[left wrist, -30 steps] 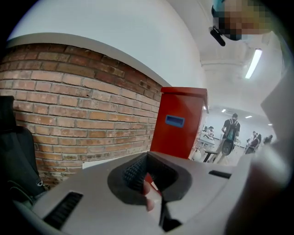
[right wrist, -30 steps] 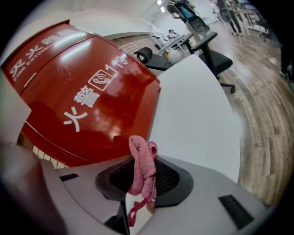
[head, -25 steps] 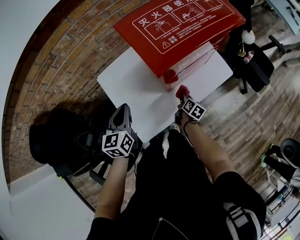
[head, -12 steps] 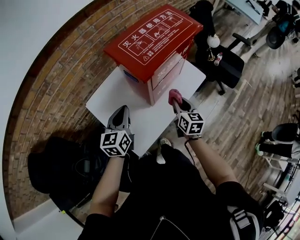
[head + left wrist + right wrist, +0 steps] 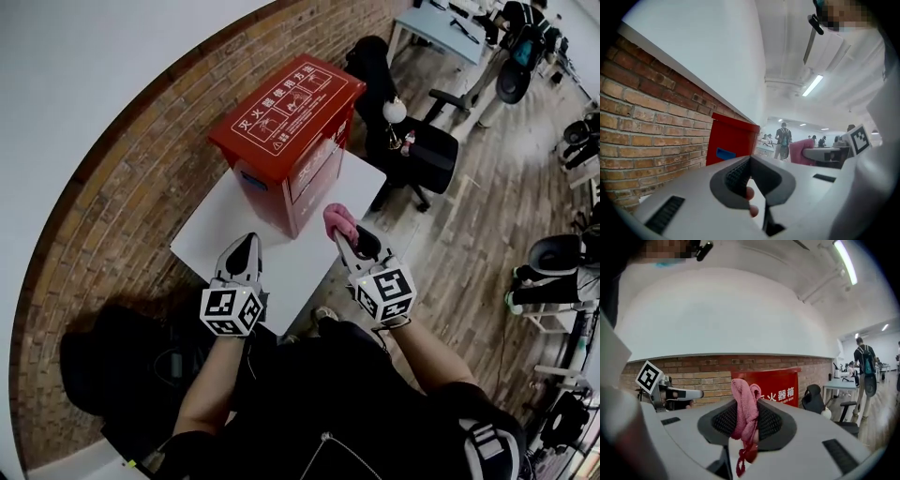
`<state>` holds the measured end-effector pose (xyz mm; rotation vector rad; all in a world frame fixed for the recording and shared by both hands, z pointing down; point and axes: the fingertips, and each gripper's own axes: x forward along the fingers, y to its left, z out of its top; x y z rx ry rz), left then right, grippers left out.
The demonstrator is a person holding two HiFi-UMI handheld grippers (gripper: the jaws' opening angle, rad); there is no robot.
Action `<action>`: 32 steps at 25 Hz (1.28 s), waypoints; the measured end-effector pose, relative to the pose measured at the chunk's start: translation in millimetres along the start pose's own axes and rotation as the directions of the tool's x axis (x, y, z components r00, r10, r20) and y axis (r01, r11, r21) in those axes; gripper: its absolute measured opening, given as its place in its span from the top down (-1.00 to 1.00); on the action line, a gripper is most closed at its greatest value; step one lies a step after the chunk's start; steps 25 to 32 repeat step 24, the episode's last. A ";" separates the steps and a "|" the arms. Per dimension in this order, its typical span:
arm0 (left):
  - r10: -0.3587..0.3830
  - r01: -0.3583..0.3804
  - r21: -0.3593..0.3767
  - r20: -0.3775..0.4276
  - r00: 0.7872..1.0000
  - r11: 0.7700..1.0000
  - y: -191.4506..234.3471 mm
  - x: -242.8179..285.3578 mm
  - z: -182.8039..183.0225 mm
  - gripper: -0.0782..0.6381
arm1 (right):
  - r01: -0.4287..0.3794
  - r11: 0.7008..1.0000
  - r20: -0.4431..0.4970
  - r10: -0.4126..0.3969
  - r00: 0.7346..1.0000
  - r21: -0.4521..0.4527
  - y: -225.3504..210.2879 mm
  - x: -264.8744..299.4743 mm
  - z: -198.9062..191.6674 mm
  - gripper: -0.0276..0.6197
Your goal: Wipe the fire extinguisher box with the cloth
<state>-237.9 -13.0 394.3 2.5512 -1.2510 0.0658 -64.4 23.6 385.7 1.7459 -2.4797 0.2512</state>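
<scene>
The red fire extinguisher box (image 5: 286, 131) with white print on its lid stands on a white table (image 5: 272, 258) against a brick wall. My right gripper (image 5: 339, 228) is shut on a pink cloth (image 5: 337, 221), held just off the box's front right corner, apart from it. In the right gripper view the pink cloth (image 5: 745, 411) hangs pinched between the pads, with the box (image 5: 773, 387) behind. My left gripper (image 5: 242, 253) hovers over the table's near edge, jaws shut on nothing; the left gripper view shows the box (image 5: 731, 140) ahead.
A black office chair (image 5: 412, 150) stands right of the table. More desks and chairs (image 5: 553, 253) fill the room to the right, with a person (image 5: 783, 140) walking in the distance. A dark bag (image 5: 112, 366) lies on the floor at the left.
My head view has pulled back, so the box looks farther and smaller. The right gripper with the cloth has come away from the box's front face toward me.
</scene>
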 end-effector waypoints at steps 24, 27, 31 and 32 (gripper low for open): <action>-0.229 0.228 0.044 0.004 0.974 0.973 -51.0 -19.7 14.7 0.72 | -0.049 0.989 0.139 0.068 0.988 -0.138 47.9 -45.6 40.0 0.58; -0.229 0.228 0.044 0.004 0.974 0.973 -51.0 -19.7 14.7 0.72 | -0.049 0.989 0.139 0.068 0.988 -0.138 47.9 -45.6 40.0 0.58; -0.229 0.228 0.044 0.004 0.974 0.973 -51.0 -19.7 14.7 0.72 | -0.049 0.989 0.139 0.068 0.988 -0.138 47.9 -45.6 40.0 0.58; -0.229 0.228 0.044 0.004 0.974 0.973 -51.0 -19.7 14.7 0.72 | -0.049 0.989 0.139 0.068 0.988 -0.138 47.9 -45.6 40.0 0.58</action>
